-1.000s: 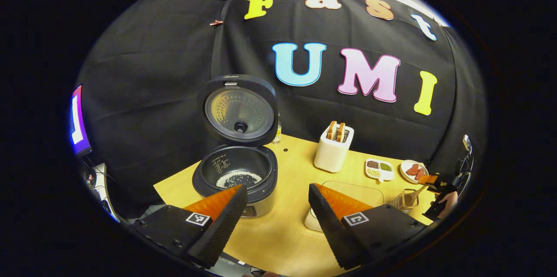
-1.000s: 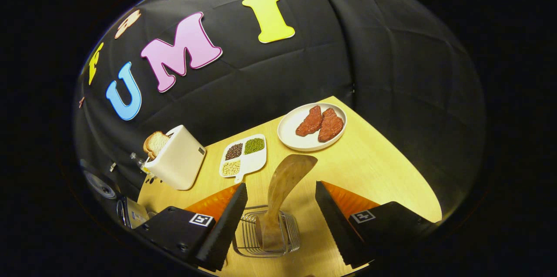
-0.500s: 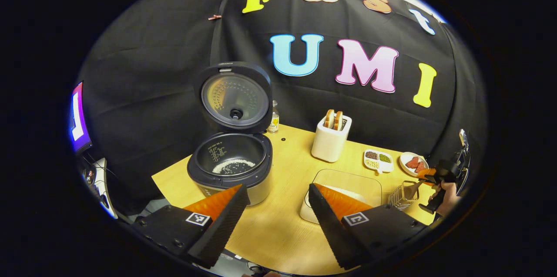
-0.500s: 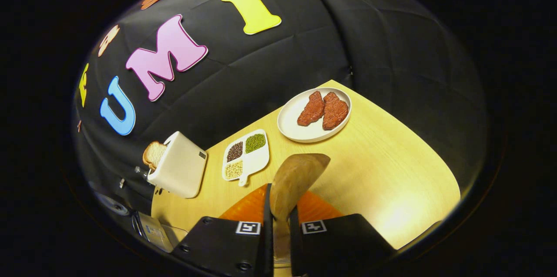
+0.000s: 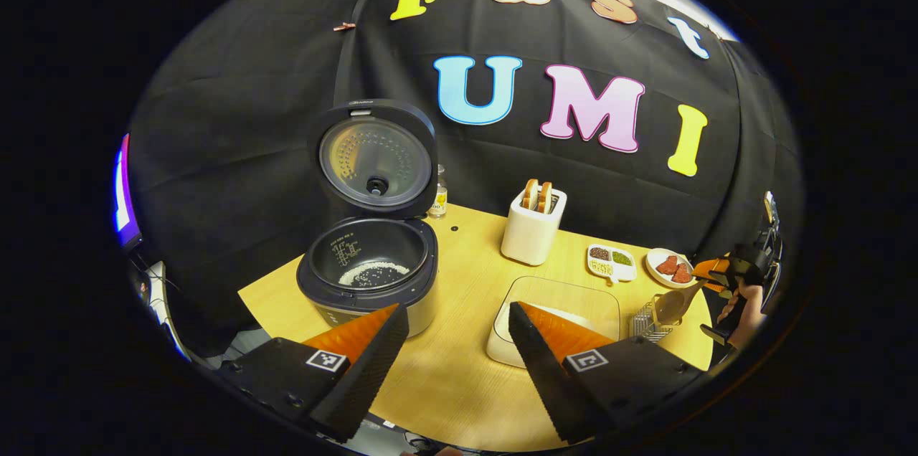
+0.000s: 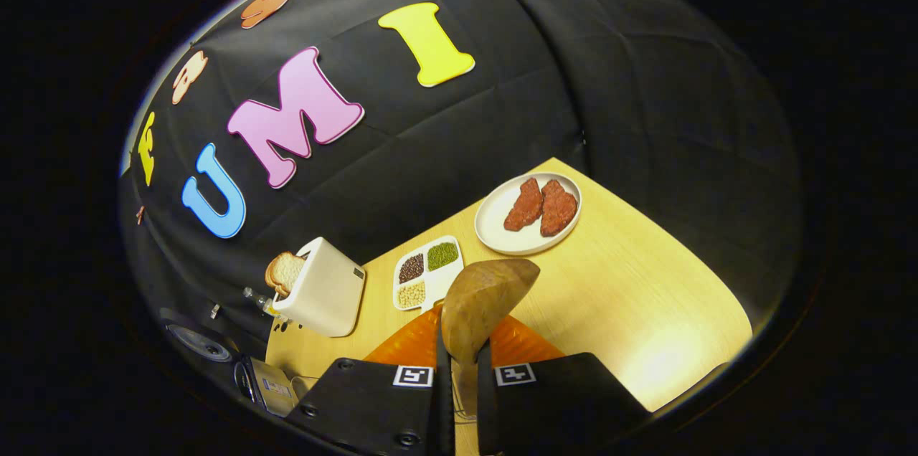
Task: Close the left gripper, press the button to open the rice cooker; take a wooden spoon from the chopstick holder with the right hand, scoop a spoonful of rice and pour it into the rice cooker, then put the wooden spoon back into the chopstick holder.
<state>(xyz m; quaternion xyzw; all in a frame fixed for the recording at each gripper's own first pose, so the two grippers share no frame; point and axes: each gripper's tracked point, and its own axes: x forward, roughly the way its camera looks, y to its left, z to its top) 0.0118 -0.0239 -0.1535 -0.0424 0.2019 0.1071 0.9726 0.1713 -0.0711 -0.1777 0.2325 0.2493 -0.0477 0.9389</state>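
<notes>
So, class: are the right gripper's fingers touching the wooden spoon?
Touching. In the right gripper view, both fingers of the right gripper press against the wooden spoon handle.

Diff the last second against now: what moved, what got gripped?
The right gripper closed its jaws on the spoon standing in the holder and lifted it up. The left gripper backed off, jaws open. The cooker stayed open, with rice inside.
</notes>
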